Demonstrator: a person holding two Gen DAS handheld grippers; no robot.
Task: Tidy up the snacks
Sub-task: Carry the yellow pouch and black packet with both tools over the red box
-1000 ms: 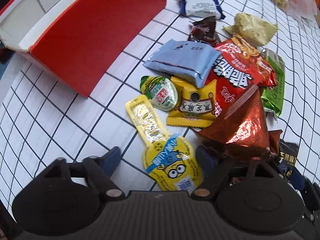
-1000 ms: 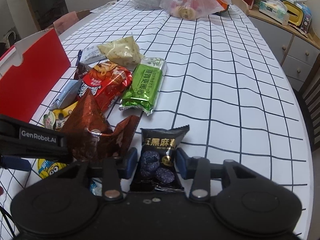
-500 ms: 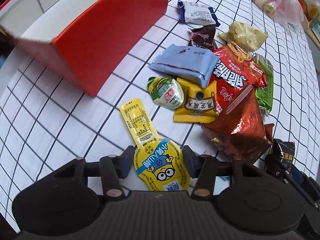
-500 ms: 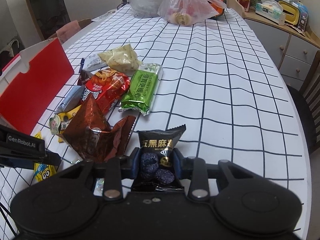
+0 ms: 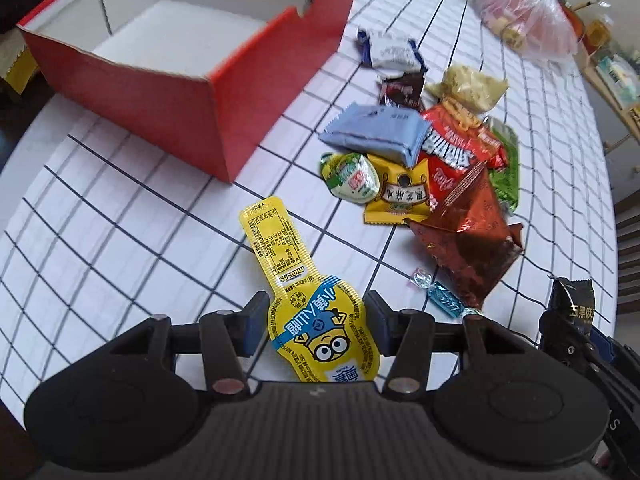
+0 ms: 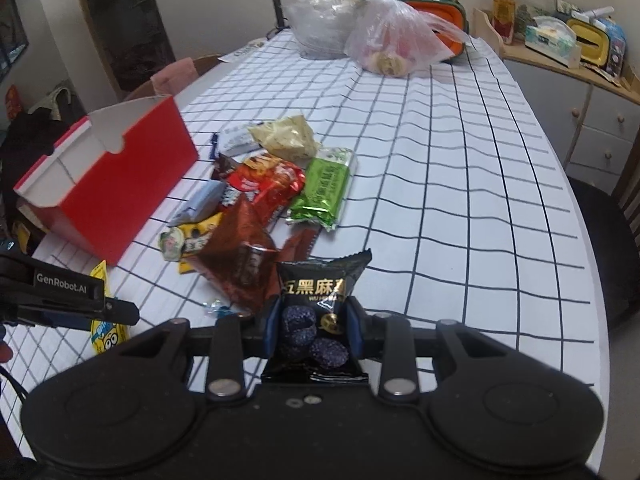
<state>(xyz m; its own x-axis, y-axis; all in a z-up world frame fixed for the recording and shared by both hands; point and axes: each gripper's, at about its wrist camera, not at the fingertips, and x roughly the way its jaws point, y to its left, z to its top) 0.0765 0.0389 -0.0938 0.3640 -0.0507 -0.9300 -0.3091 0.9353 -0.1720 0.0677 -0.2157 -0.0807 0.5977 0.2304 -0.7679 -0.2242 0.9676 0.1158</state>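
Left gripper [image 5: 316,316] pinching the wide end of a yellow cartoon pouch [image 5: 308,300], jaws lately drawn in on it, pouch raised over the checked tablecloth [image 5: 120,240]; right gripper [image 6: 313,328] clamped on a black snack packet [image 6: 320,304], also lifted; red box [image 5: 192,72] open at far left; remaining snack pile [image 5: 432,168] lying to the right of the box.

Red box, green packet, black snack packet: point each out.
red box [image 5: 168,120], left wrist view, on its near red wall.
green packet [image 6: 324,188], right wrist view, mid wrapper.
black snack packet [image 6: 316,288], right wrist view, printed upper face.
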